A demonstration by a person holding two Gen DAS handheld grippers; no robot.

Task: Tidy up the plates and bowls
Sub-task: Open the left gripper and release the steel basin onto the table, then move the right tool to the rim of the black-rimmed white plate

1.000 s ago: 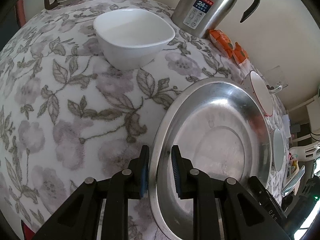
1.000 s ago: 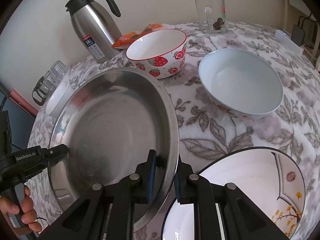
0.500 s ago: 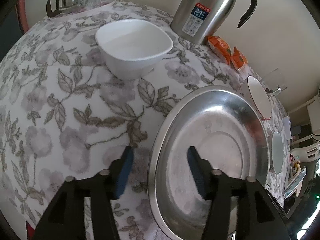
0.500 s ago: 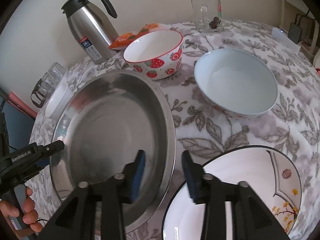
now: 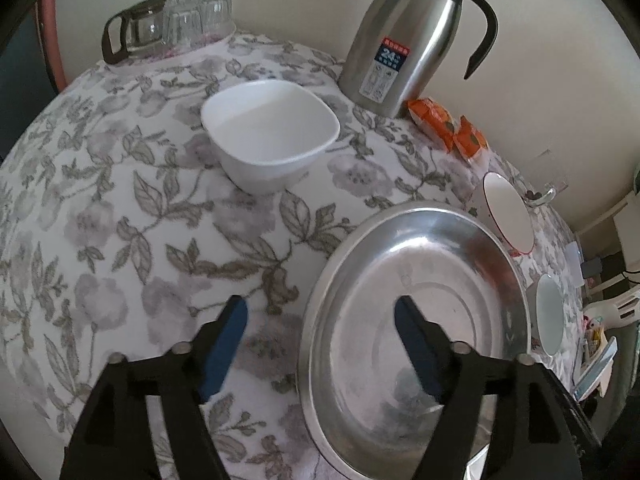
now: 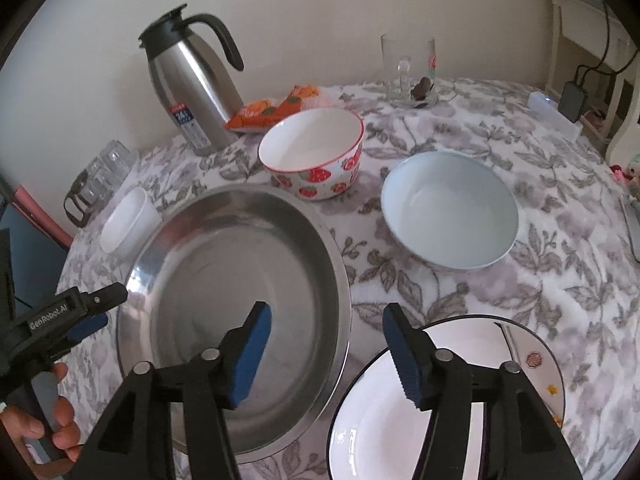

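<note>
A large steel plate (image 5: 420, 320) (image 6: 224, 280) lies flat on the floral tablecloth. My left gripper (image 5: 320, 320) is open wide, its jaws astride the plate's left rim without touching it. My right gripper (image 6: 326, 328) is open wide over the plate's right rim, above the gap to a black-rimmed white plate (image 6: 448, 400). A white square bowl (image 5: 270, 136) (image 6: 128, 220), a strawberry bowl (image 6: 316, 152) (image 5: 506, 212) and a pale blue bowl (image 6: 450, 208) (image 5: 550, 320) stand around.
A steel thermos jug (image 5: 416, 32) (image 6: 192, 80) and orange snack packets (image 5: 448, 128) (image 6: 276, 110) stand at the back by the wall. A glass pot with tumblers (image 5: 168, 24) is far left, a glass mug (image 6: 408, 66) far back. The left gripper also shows in the right wrist view (image 6: 84, 312).
Both grippers were shut on opposite rims of the steel plate a second ago. Both have opened wide and drawn back and up; the plate now rests on the table.
</note>
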